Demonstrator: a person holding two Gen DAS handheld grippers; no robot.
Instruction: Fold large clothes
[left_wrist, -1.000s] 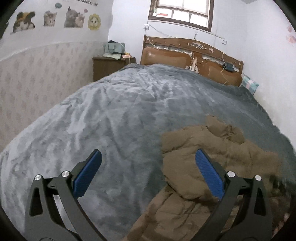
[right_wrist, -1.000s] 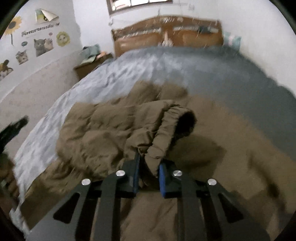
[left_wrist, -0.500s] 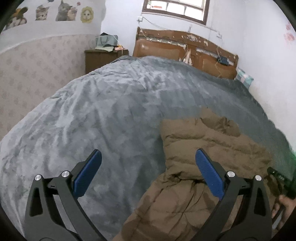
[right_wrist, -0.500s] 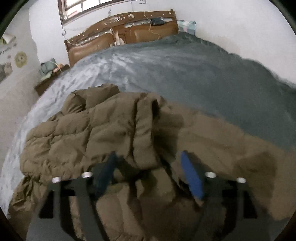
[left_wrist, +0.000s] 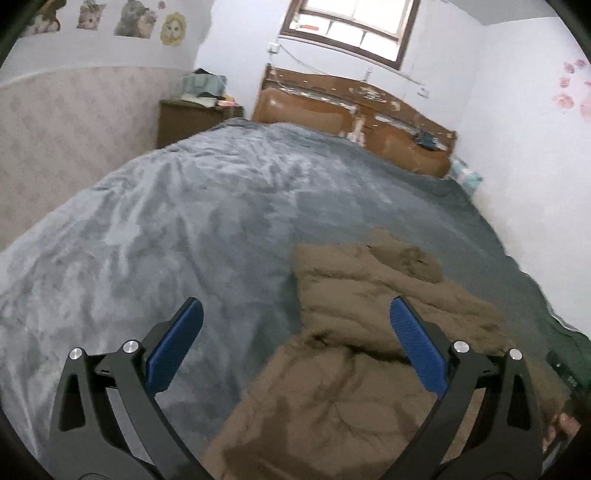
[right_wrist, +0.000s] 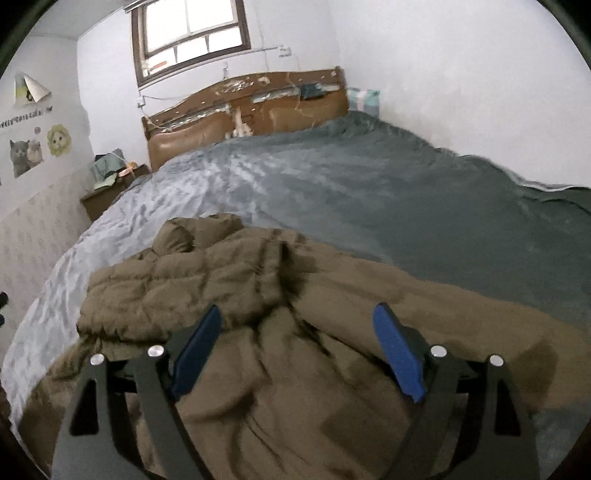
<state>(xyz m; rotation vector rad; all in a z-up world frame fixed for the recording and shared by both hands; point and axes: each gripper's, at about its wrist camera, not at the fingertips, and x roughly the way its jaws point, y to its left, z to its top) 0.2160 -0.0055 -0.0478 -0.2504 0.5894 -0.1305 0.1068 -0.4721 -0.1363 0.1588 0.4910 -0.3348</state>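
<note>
A grey blanket (left_wrist: 207, 221) covers the bed, running to the brown headboard (right_wrist: 247, 110) at the far end. My brown puffer jacket (right_wrist: 280, 332) lies crumpled at the near edge; only my right view shows its whole spread. My left gripper (left_wrist: 295, 332) hangs with its blue pads wide apart, holding nothing, over the jacket's left border. My right gripper (right_wrist: 299, 332) is likewise spread above the jacket's middle.

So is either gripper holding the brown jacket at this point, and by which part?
Nothing is held. The left gripper and the right gripper both have their jaws wide apart above the brown jacket, which lies loose on the grey blanket.
</note>
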